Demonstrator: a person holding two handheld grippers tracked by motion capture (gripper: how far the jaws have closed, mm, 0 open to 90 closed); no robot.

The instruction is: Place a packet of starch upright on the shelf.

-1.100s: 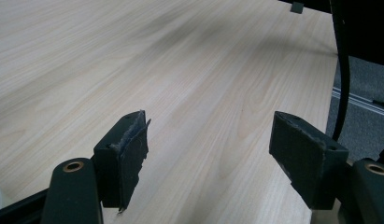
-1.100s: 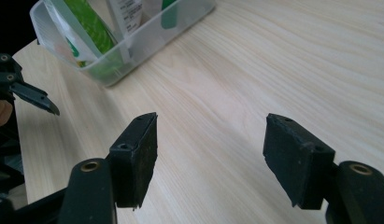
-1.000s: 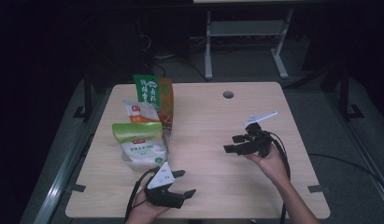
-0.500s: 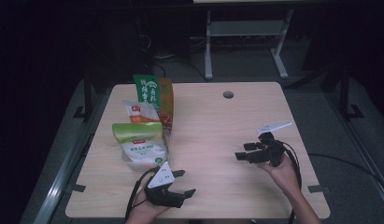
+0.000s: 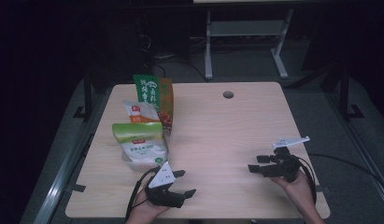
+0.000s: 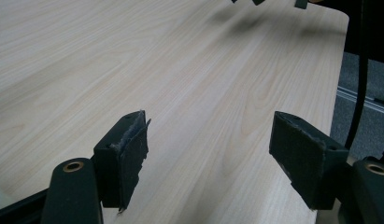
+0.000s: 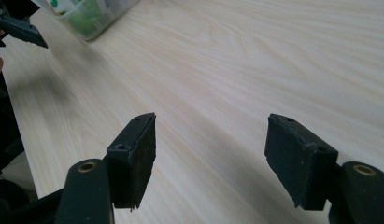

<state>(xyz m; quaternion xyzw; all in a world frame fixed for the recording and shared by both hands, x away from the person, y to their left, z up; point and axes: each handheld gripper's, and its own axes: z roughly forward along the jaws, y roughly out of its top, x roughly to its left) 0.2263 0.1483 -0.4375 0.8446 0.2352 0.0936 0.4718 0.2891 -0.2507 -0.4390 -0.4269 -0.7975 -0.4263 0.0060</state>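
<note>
Three food packets [image 5: 145,122] at the table's [image 5: 227,135] ten o'clock; two grippers — left [image 5: 180,183], right [image 5: 257,164] — both jaws wide apart, holding nothing.

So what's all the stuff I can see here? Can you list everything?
Table: one, light wood, middle of the high view, with a round hole near its far edge.
Tall packet: one, green and orange, standing at the far left.
Small packet: one, white with a red label, in front of the tall one.
Front packet: one, green top and white body, nearest the left tool.
Metal stand: one, grey, on the floor behind the table.
Left tool: one, black, open, near edge.
Right tool: one, black, open, near right.
</note>
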